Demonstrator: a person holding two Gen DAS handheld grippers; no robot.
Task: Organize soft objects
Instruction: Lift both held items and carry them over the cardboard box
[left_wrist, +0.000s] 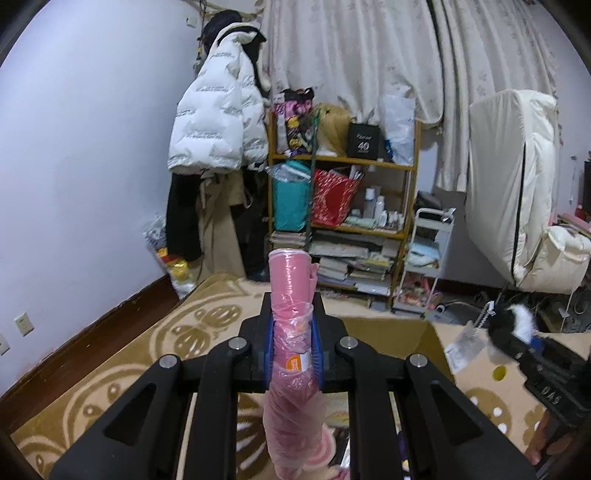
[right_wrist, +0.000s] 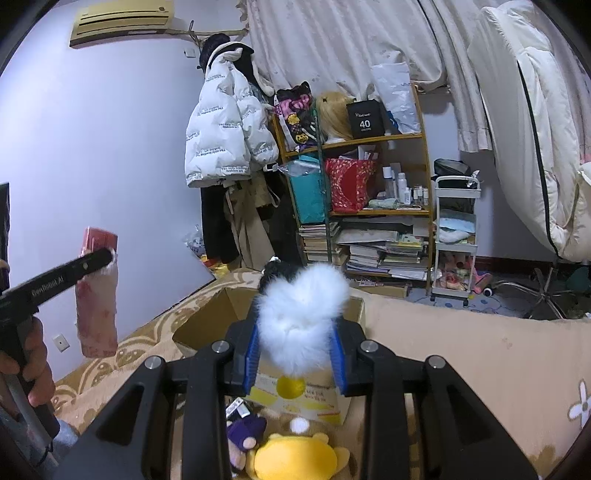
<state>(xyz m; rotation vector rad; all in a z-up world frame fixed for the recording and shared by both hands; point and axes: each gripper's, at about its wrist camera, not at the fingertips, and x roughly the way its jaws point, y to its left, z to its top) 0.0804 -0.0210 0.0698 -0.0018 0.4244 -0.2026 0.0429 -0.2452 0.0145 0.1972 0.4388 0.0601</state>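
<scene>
The left gripper (left_wrist: 293, 343) is clamping a pink roll (left_wrist: 291, 295) wrapped in thin clear plastic, its blue pads pressing the roll at about mid-length, so that one end is sticking out ahead of the gripper and the other is hanging back beneath it. Seen from the right wrist camera, the roll is hanging upright in the air, well to the left of the right gripper. The right gripper (right_wrist: 297, 354) is squeezing a fluffy white and black plush toy (right_wrist: 301, 306), whose fur is bulging out above and ahead of the blue pads. Just ahead of and below that gripper an open cardboard box (right_wrist: 354, 306) is sitting on the patterned rug, and directly under the gripper a yellow plush toy (right_wrist: 295, 458) and a small purple plush toy (right_wrist: 245, 434) are lying. Both held things are probably light and yielding. The plastic wrap looks slippery, so the roll is best gripped firmly around its middle, where it is balanced. The fluffy toy is compressing easily, and a hold through the fur onto its body should be safer than a pinch on loose fur alone.
</scene>
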